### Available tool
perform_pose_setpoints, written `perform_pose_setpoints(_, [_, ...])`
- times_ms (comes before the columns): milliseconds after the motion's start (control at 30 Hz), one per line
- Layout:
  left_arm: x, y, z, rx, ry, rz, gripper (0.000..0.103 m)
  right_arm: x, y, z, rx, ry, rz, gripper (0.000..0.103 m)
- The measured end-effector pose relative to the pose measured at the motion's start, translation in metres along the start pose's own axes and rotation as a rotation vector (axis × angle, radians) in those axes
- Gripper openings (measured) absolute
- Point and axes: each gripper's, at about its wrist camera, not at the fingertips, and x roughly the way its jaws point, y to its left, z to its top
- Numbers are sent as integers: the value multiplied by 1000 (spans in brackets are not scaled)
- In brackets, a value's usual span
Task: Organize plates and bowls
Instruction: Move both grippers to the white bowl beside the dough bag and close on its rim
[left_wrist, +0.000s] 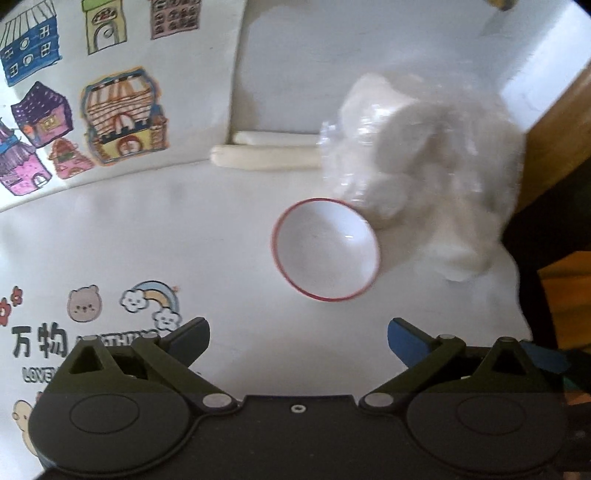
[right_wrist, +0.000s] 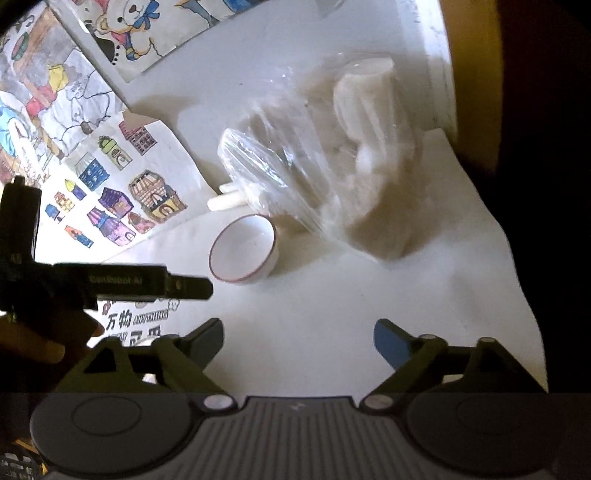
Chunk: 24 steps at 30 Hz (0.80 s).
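A small white bowl with a thin red rim (left_wrist: 327, 249) sits upright and empty on a white table (left_wrist: 221, 240), a little beyond both grippers. The left hand-held gripper (left_wrist: 298, 341) hovers over the table just on the near side of the bowl, its two fingers spread wide apart with nothing between them. The right hand-held gripper (right_wrist: 298, 341) is likewise released, its fingers far apart and empty, with the bowl (right_wrist: 243, 249) ahead and slightly to its left. In the right wrist view, the dark body of the left hand-held gripper (right_wrist: 110, 282) reaches in from the left edge, its tip close to the bowl's near left side. Just beyond and to the right of the bowl lies a crumpled clear plastic bag (left_wrist: 424, 166) holding soft white contents; the bag's edge appears to touch or slightly overlap the bowl's far rim. Two pale cream sticks (left_wrist: 266, 151) lie side by side on the table beyond the bowl, running left from under the bag. Coloured children's drawings of houses (left_wrist: 122, 118) cover the table's far left, and cartoon stickers with printed characters (left_wrist: 92, 321) lie at the near left.
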Motion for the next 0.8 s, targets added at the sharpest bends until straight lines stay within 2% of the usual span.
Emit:
perform_pose_setpoints(300, [23,26,22,-19,-4,55,102,43,-2,24,79,17,-10,98])
perform_pose_setpoints(467, [33,35,34,-25,4,61,102,68,-3,31,130,44,-10,99])
perform_pose_setpoints(633, [47,41,47,-18,14,55,102,87,5,35,128,49,-17,100])
perform_pose_setpoints(667, [49,42,49,-16,18,55,102,90,7,36,124,52,-21,99])
perform_pose_setpoints(733, [54,43,51,-12,23,47,102,96,12,38,108,54,-40,90])
perform_pose_setpoints(800, [56,42,51,-2,27,43,102,100,17,39,87,55,-59,85])
